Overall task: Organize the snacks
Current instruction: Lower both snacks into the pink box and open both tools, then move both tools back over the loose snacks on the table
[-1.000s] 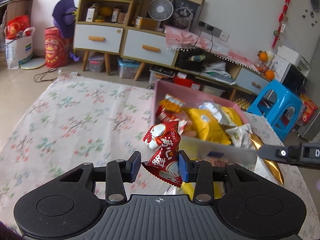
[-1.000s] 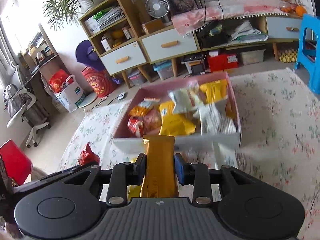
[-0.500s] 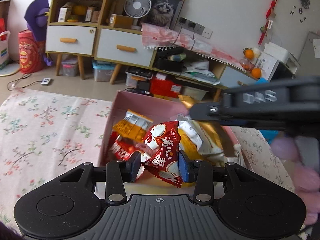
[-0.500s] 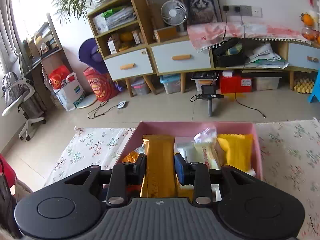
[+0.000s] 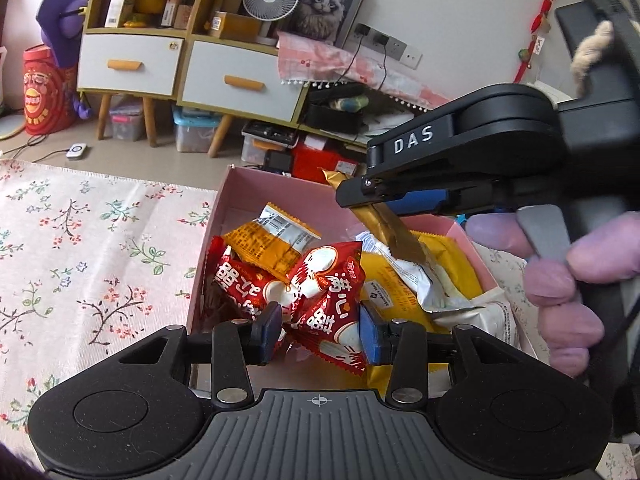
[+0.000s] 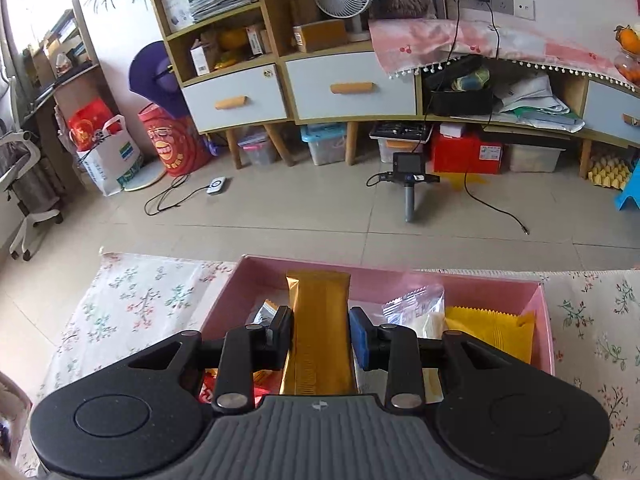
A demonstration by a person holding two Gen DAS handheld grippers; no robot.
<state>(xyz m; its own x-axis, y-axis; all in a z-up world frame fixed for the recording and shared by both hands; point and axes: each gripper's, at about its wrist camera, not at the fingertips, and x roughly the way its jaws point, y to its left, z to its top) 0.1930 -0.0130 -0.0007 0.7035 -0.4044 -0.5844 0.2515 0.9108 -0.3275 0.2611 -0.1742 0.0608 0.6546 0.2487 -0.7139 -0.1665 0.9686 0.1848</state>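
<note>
left jaws: left gripper [image 5: 319,332] has just been opening a little; red foil snack packet with white print [image 5: 326,300] sits between the blue pads, right pad on it, left pad at its edge, so loosely pinched.
red packet position: hangs over the near-left part of the pink rectangular cardboard box [image 5: 256,196], above a second red packet [image 5: 236,284] and an orange-and-white sachet [image 5: 272,236].
floral cloth: white tablecloth with small flower print [image 5: 92,248] lies left of the box, which stands on it.
box contents: yellow packets [image 5: 400,296] and white pouches [image 5: 436,284] piled mid to right.
right jaws: right gripper [image 6: 320,338] pressed onto a long gold foil bar wrapper [image 6: 320,320], pinched at mid-length.
gold bar position: in the air over the box's centre, far end near the back wall [image 6: 400,280].
right hand: gloved lilac fingers [image 5: 560,280] wrap the gripper handle at far right.
</note>
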